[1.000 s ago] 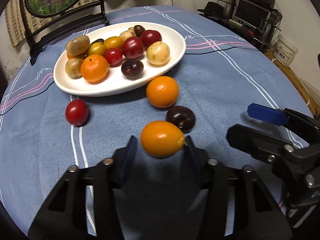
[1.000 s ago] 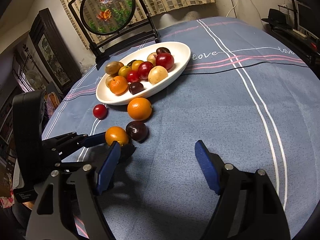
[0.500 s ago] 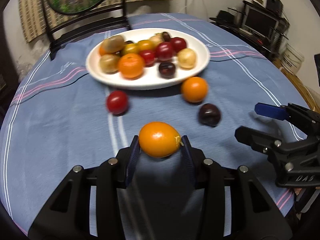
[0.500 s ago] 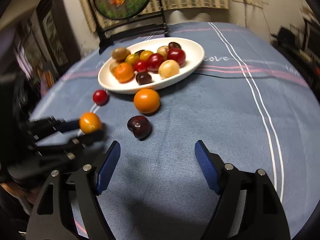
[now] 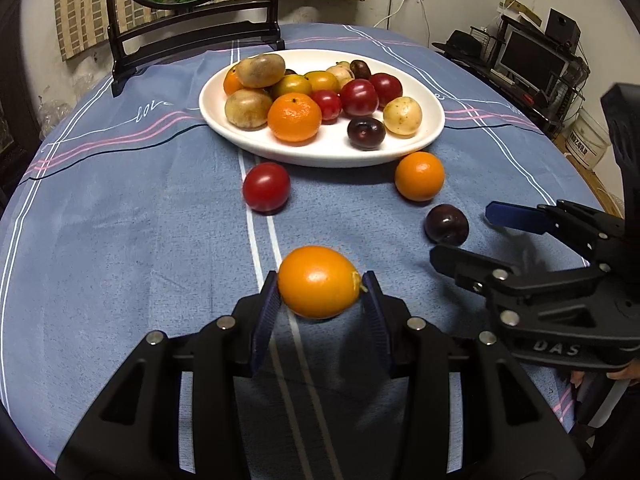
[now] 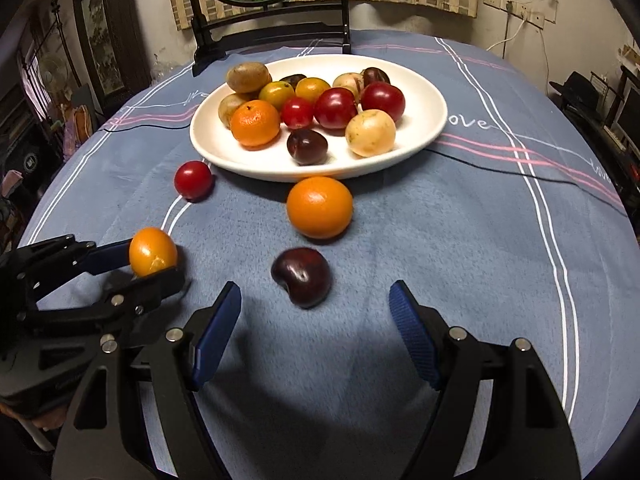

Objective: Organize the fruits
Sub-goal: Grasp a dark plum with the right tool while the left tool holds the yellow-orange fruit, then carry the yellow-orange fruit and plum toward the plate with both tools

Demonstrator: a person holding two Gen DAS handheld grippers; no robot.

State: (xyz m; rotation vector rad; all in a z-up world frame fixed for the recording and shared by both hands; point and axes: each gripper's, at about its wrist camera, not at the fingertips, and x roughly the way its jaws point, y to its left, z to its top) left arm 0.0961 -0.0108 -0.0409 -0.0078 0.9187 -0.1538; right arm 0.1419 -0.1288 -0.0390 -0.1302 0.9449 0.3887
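- The smooth, glossy, oval orange fruit (image 5: 318, 287) is pinched between the blue ribbed pads of the left gripper (image 5: 320, 300), held clear above the tablecloth on the near side of the oval white glazed plate (image 5: 434, 120).
- The right gripper (image 6: 314, 320) stands spread, nothing between its blue ribbed pads; its jaws have just been closing a little. The shiny, dark purple, kidney-shaped plum (image 6: 302, 276) lies on the cloth just beyond its fingertips, apart from them.
- The round, dimpled orange (image 6: 320, 207) rests on the cloth just beside the plate's near rim; whether it touches the rim I cannot tell.
- The small, glossy round red fruit (image 6: 193, 180) lies by the plate's near-left rim, apart from it.
- The plate holds a heap of smooth red, orange, yellow, dull brown and dark fruits toward its far side; its near inner part is bare.
- The soft, napped blue tablecloth (image 6: 460, 240), striped white and pink, lies bare right of the plate as far as the round table's edge.
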